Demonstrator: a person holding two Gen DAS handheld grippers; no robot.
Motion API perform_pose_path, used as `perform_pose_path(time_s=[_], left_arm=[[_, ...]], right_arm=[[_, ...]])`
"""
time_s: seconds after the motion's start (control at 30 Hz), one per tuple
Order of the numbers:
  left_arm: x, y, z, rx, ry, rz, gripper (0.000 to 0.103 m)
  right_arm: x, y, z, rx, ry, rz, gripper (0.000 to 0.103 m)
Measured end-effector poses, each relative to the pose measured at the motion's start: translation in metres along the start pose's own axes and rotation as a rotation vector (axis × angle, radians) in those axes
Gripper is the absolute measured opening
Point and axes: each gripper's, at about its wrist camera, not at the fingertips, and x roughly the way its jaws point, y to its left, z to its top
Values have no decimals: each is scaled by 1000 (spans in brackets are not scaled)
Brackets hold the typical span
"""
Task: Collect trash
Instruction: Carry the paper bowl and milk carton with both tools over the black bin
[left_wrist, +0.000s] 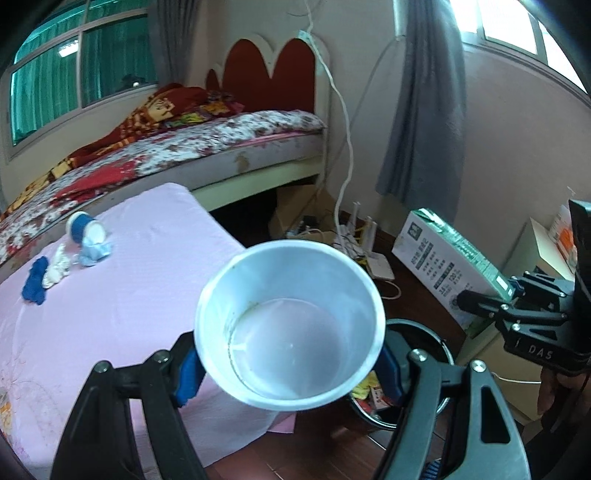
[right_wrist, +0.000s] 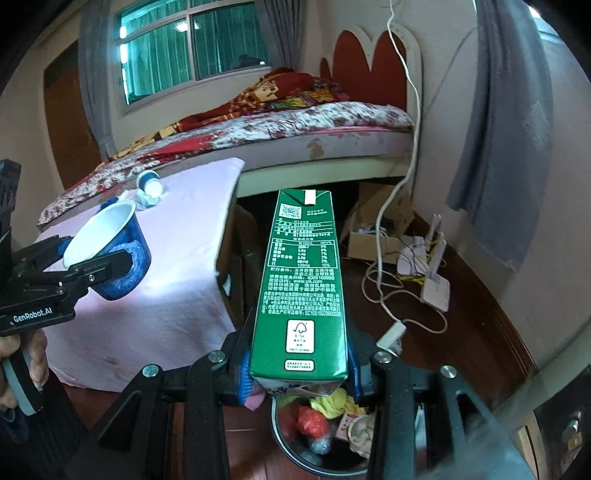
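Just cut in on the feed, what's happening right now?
A person is clearing trash with a gripper in each hand. The left gripper holds an empty cup, and the right gripper holds a green carton. Both are near the trash bin on the floor. More scraps lie on the pink cloth.

Trash bin (right_wrist: 314, 458) mostly behind carton (right_wrist: 301, 291); tiny carton print unreadable.

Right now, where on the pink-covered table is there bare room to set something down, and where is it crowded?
The pink cover is bare across its middle and near end, from the table's right edge to the near corner. The far left corner is crowded: tipped blue cup, light blue mask, white wad, blue wad.
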Motion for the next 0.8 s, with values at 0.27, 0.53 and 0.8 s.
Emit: perform_pose_path(time_s=[0.27, 0.53, 0.8], left_arm=[[20, -36, -6, 39, 39, -79, 76], [42, -65, -12, 79, 86, -141, 76], [67, -82, -25, 99, 149, -186, 76]], right_arm=[[1, -31, -25, 14, 49, -55, 41], [2, -59, -46, 43, 95, -98, 41], [13, -69, -59, 34, 146, -105, 41]])
